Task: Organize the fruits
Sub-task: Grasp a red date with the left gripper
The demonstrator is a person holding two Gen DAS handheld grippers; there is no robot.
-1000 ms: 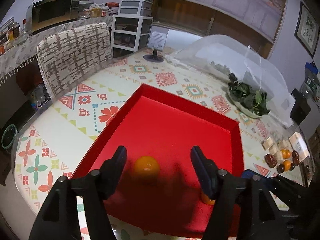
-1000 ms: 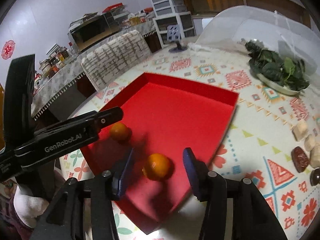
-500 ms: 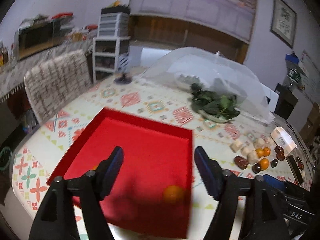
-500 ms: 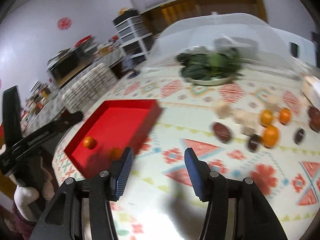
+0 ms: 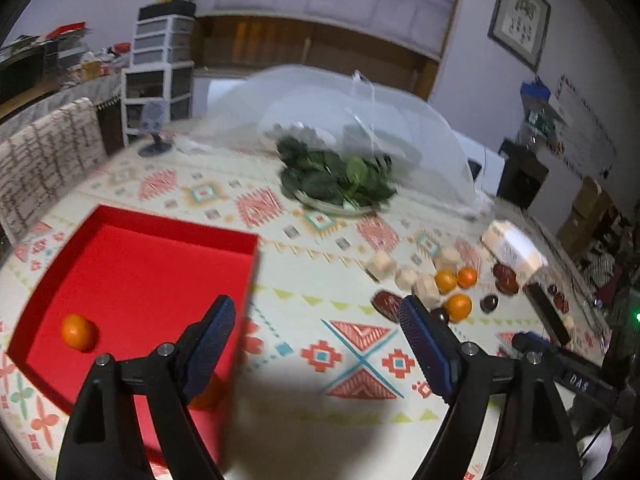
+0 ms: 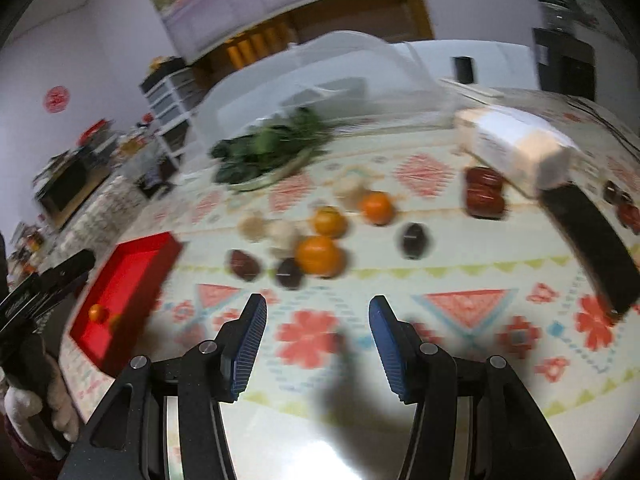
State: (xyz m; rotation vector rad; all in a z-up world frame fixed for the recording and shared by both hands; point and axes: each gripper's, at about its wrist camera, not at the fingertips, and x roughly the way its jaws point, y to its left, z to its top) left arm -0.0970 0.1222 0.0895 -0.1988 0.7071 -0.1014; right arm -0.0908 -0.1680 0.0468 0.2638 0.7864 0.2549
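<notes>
A red tray [image 5: 132,276] lies on the patterned table and holds one orange [image 5: 76,332]; a second orange [image 5: 206,398] peeks out behind my left finger. In the right wrist view the tray [image 6: 120,292] sits at the far left with two small oranges [image 6: 98,314]. Three loose oranges [image 6: 320,255] lie in a cluster with dark dates [image 6: 414,240] and pale cubes [image 6: 280,234] ahead of my right gripper [image 6: 316,344], which is open and empty. My left gripper [image 5: 316,344] is open and empty, over the tray's right edge. The cluster's oranges [image 5: 458,307] lie to its right.
A plate of green leaves [image 5: 340,184] sits under a clear mesh dome [image 5: 360,112] at the back. A white box [image 6: 516,148] and a black flat object [image 6: 592,244] lie at the right. A padded chair [image 5: 44,156] stands at the left.
Both grippers have swung right, away from the oranges in the tray, towards the loose fruit cluster. Both stay open and empty.
</notes>
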